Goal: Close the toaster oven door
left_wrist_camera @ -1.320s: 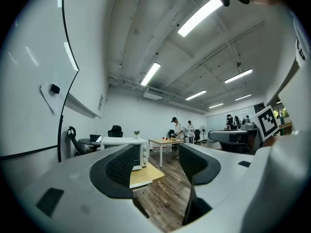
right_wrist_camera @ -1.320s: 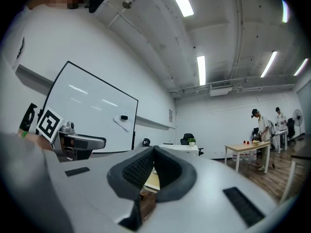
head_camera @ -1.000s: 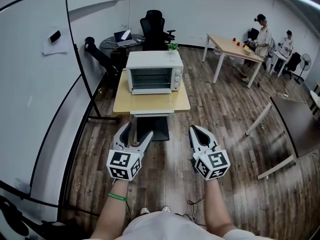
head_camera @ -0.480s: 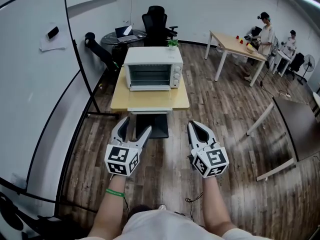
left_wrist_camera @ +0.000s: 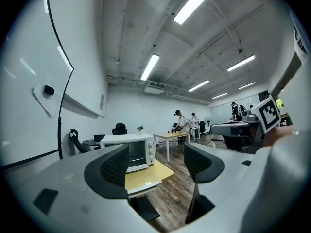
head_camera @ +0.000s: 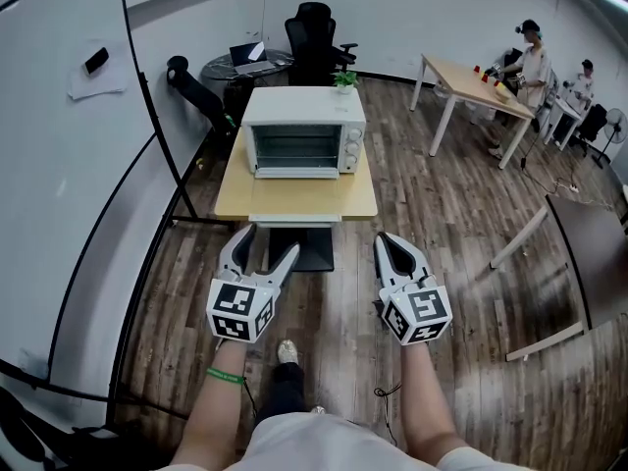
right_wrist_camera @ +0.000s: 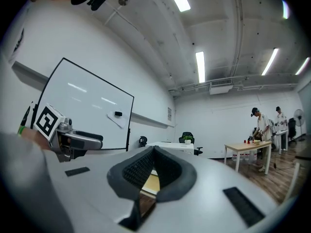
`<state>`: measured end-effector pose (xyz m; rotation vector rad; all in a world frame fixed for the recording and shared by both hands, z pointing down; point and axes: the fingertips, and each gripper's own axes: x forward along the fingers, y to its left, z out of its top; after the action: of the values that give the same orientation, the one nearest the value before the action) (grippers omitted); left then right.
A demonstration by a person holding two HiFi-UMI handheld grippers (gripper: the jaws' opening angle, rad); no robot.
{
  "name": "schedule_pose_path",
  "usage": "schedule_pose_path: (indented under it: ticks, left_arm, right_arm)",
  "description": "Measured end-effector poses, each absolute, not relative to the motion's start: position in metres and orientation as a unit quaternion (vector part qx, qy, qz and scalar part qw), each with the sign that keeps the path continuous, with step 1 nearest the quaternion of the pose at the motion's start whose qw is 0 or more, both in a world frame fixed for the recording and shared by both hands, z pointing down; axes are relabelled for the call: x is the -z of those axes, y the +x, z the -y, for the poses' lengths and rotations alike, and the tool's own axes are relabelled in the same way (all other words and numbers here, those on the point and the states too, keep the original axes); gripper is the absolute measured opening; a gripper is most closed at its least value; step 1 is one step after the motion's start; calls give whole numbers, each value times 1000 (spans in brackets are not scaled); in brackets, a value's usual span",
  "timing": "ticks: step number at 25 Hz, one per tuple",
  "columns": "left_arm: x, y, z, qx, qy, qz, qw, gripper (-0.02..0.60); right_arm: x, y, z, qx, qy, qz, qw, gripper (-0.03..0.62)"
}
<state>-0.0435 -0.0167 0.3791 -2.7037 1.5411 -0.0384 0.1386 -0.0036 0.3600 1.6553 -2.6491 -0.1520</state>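
A white toaster oven (head_camera: 304, 133) stands at the back of a small wooden table (head_camera: 294, 199) ahead of me. Its glass door looks flush with the front, and the knobs are on its right side. Both grippers hang in the air short of the table's near edge. My left gripper (head_camera: 263, 255) is open with nothing between its jaws. My right gripper (head_camera: 395, 251) is shut and empty. The left gripper view shows the toaster oven (left_wrist_camera: 133, 152) far off between the open jaws of that gripper (left_wrist_camera: 155, 161). In the right gripper view the pads of the gripper (right_wrist_camera: 153, 166) meet.
A large whiteboard (head_camera: 59, 165) on a black frame stands to the left of the table. Behind the oven are an office chair (head_camera: 316, 27) and a round desk with a laptop. A long wooden table (head_camera: 471, 81) with two people is far right. A dark table (head_camera: 589, 253) is on the right.
I have stepped towards the table, and one foot now shows below the grippers. The left gripper stays open and the right stays shut.
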Motion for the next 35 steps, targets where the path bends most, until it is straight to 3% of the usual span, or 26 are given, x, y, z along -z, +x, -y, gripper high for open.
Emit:
schedule_pose_path:
  ticks: [22,35]
  left_arm:
    - [-392,-70,248,11,-885,-465,-8,325]
    - [-381,-63,315,8,-881,-473,1,325]
  right_arm:
    - [-362,102,221,45,550,833,31,0]
    - [-356,110,289,46,550,834,25,0]
